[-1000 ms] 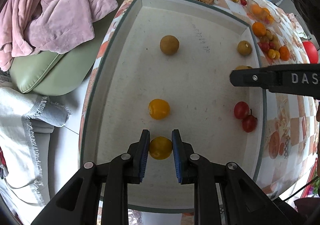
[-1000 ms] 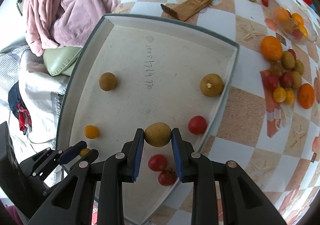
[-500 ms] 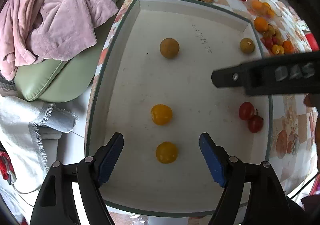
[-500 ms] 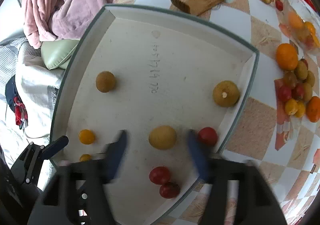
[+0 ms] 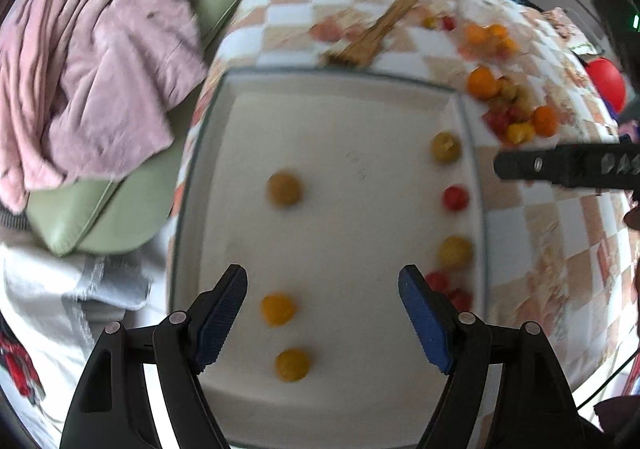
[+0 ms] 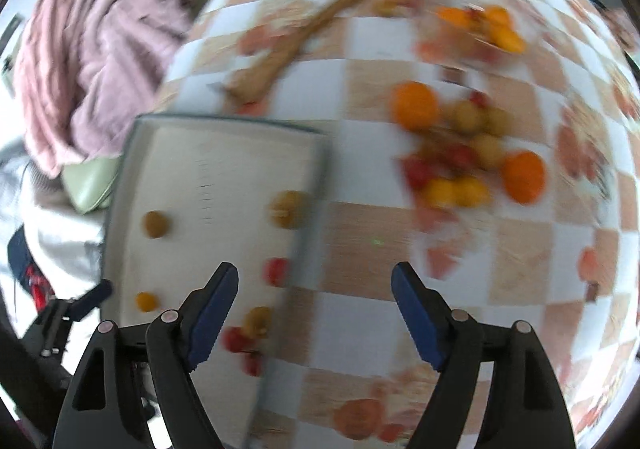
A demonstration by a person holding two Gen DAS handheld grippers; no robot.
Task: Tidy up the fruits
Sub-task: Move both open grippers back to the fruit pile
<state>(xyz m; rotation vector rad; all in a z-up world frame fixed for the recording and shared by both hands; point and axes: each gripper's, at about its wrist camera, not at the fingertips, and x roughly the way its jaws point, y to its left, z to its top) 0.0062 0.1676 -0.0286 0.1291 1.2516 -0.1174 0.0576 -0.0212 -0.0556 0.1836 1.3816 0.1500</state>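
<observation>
A: Left view, left claw?
B: Wide, empty; jaws lately parted. Yellow fruit loose below on tray.
A: Right view, right claw?
B: Wide, still spreading, empty, over checkered surface; fruit pile well ahead.

Tray: white, grey-green rim. Tablecloth: tan-and-white checks. Blanket: pink. Cushion: pale green. Oranges: orange. Gripper pads: blue.
</observation>
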